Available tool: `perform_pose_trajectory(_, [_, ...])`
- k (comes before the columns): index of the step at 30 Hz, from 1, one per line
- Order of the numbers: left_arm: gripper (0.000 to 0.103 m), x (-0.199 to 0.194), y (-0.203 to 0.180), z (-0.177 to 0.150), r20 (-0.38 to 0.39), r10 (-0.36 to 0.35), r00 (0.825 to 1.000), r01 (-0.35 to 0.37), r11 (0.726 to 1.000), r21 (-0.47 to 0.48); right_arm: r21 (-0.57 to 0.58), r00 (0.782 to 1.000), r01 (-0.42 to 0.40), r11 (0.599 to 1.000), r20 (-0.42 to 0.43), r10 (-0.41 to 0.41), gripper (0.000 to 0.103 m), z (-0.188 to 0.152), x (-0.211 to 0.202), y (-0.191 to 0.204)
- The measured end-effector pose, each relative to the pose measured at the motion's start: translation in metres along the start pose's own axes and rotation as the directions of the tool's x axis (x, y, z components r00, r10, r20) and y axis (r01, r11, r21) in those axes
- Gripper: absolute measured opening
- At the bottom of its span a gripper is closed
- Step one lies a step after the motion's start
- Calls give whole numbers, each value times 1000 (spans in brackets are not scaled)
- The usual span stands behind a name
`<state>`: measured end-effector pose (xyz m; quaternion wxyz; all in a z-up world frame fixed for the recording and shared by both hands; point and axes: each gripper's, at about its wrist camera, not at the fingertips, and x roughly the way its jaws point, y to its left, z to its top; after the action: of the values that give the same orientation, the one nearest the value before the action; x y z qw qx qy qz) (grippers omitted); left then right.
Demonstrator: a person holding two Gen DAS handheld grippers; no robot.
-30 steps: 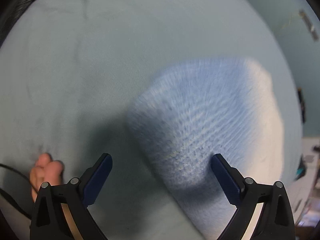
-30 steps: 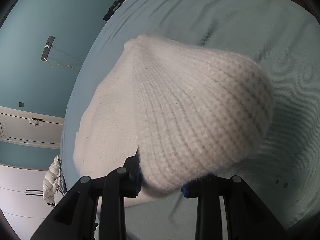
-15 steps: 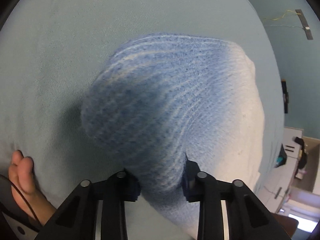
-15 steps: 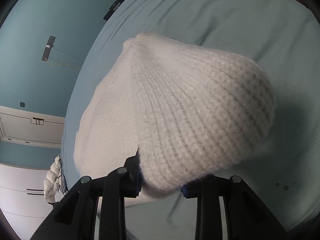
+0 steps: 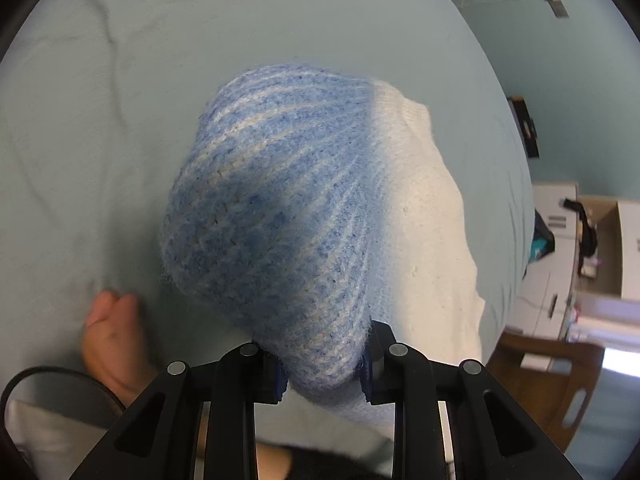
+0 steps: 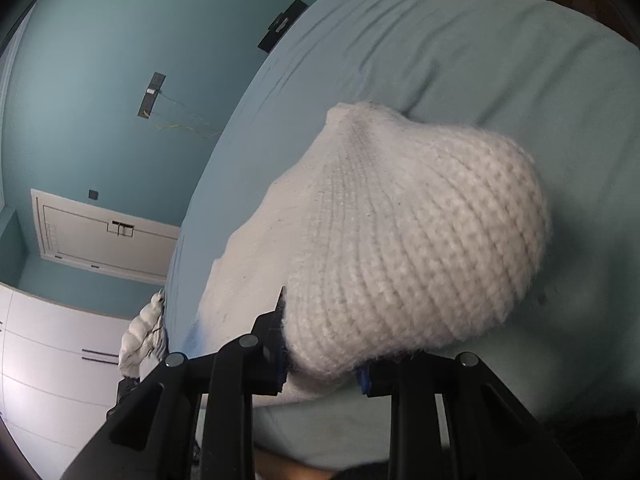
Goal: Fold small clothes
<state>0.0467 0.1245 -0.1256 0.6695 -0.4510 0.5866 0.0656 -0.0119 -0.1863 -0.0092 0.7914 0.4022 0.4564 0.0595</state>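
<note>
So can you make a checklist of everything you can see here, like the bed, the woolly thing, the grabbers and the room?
Surface: bed sheet, pale green, wrinkled.
Job's things: one knit garment, blue-and-white striped at one end, white at the other, both ends lifted off the sheet.
Clutter: bare foot on the sheet; white bundle at the bed's edge.
Grippers: left gripper shut on the blue end, its jaws having just closed on it; right gripper shut on the white end.
Cables: black cable beside the foot; thin wires on the wall.
Surroundings: teal wall, white drawers, open box.
</note>
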Motion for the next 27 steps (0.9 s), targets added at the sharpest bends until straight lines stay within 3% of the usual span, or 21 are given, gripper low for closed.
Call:
perform_pose_trajectory(7, [26,-15,0,-19,-24,26,999,-25,999,25,79,991,86,993,-107,-78,21,-19,-6,-12])
perform_pose_trajectory(14, [25,-34,-18,-41,3,62,998,-61,989,132,33,989,110,993,-102,-106,21,-21,-20,-1])
perform_pose_trajectory(20, [25,-30,-6,-25,-79,58,995,-56,998,26,127,984,103,987,-157,-83,21,-3,-11,-5])
perform_pose_trajectory(23, [25,-34,-16,-6,-87,14,996,-15,1000,-1,135,983,59,989,-181,-34,21,9,-12,14])
perform_pose_trajectory(27, [25,-39,-39,27,-67,-73,995,69,995,-72,169,984,6,986,-177,24,21,53,-9,43])
